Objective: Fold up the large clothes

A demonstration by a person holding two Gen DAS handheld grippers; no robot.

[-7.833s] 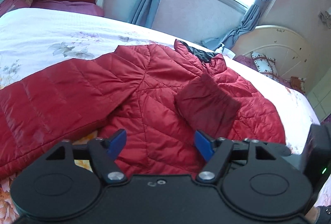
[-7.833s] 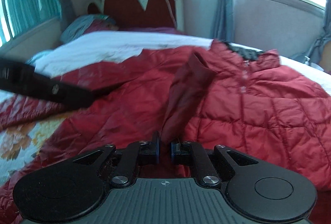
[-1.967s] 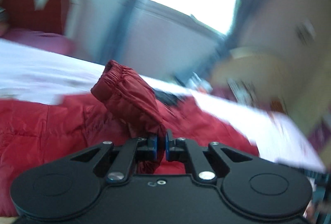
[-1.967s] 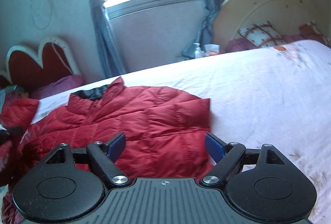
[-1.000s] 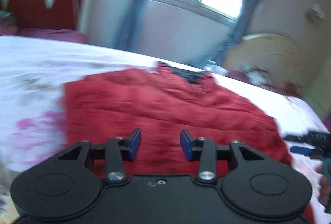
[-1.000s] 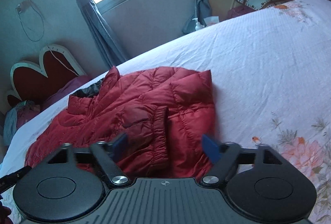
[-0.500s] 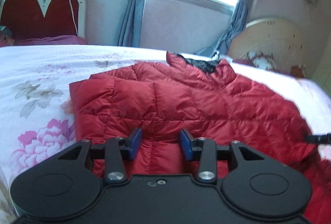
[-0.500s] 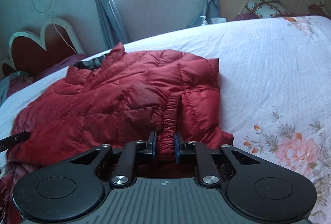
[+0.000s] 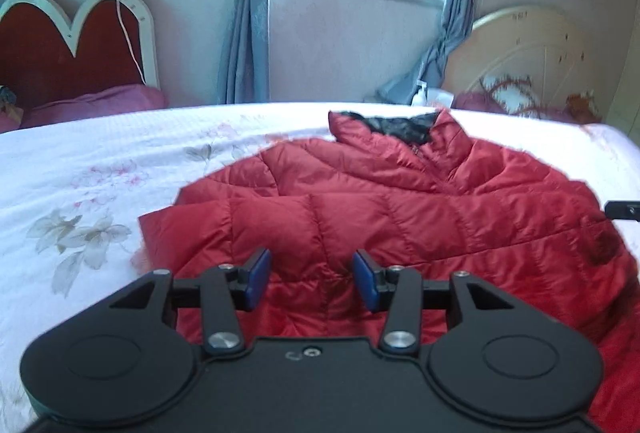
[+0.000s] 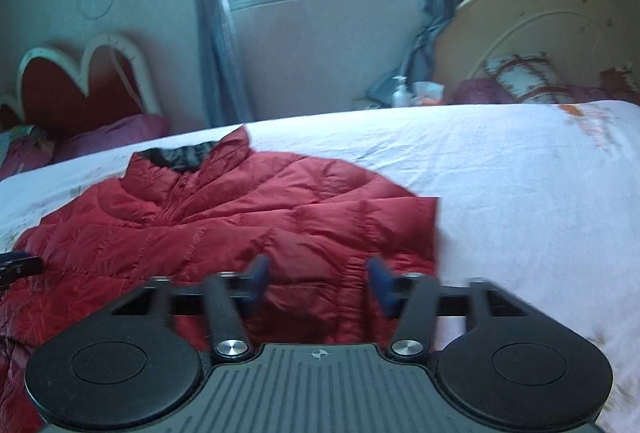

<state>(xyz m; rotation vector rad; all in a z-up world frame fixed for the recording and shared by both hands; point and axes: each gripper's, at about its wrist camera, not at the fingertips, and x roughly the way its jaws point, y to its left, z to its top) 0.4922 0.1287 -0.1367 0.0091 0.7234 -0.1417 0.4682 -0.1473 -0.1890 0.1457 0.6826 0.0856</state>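
Note:
A red quilted puffer jacket (image 9: 400,209) lies flat on the bed, collar with dark lining toward the far side, both sleeves folded in over the body. My left gripper (image 9: 312,279) hovers over the jacket's near left part; its jaws are opening and nothing sits between the blue pads. In the right wrist view the same jacket (image 10: 240,217) fills the left half. My right gripper (image 10: 318,283) is above its near right corner, jaws opening, pads blurred, with only the fabric below showing in the gap.
The bed's white flowered sheet (image 9: 100,185) spreads around the jacket. A red heart-shaped headboard (image 9: 76,41) and a purple pillow (image 9: 104,103) stand at the far left, a cream round headboard (image 10: 540,33) with cushions at the far right. A window with blue curtains (image 9: 248,13) is behind.
The right gripper, shut on the folded sleeve's cuff half a second ago, has let go and its jaws have spread. The left gripper's jaws have widened slightly and both views have rolled level.

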